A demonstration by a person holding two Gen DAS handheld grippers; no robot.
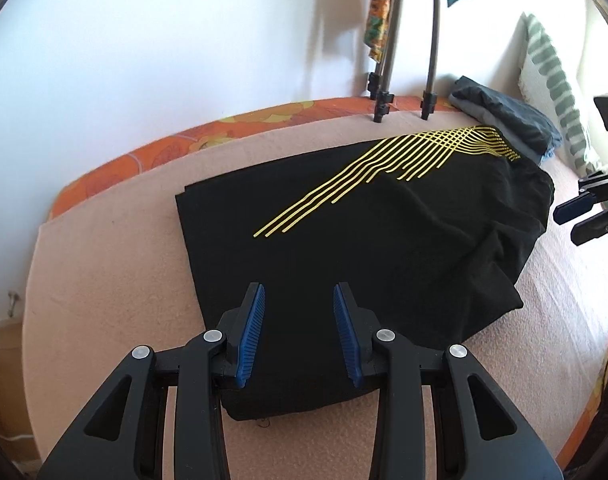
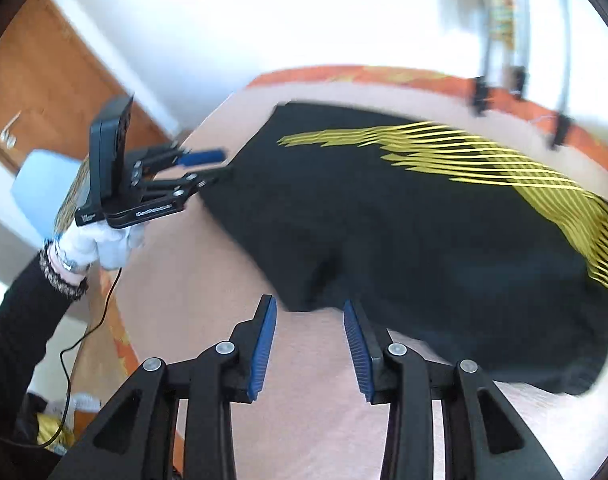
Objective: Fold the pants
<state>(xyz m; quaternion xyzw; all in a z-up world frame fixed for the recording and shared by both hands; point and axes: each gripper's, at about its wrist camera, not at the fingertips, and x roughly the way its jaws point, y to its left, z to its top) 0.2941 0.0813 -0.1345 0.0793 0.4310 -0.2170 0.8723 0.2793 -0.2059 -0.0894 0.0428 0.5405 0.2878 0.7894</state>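
Observation:
Black pants (image 1: 383,248) with yellow stripes lie folded on the pink blanket, one end flat, the other end bunched at the right. My left gripper (image 1: 299,292) is open and empty, hovering over the near edge of the pants. It also shows in the right wrist view (image 2: 218,166), open at the far-left edge of the pants (image 2: 423,232). My right gripper (image 2: 309,308) is open and empty just above the near hem. It also shows at the right edge of the left wrist view (image 1: 565,222), beside the bunched end.
The pink blanket (image 1: 104,280) covers a bed with an orange flowered sheet (image 1: 164,148). Tripod legs (image 1: 383,96) stand at the far edge. A folded dark garment (image 1: 503,116) and a striped pillow (image 1: 551,80) lie at the far right. A wooden door (image 2: 44,92) is at left.

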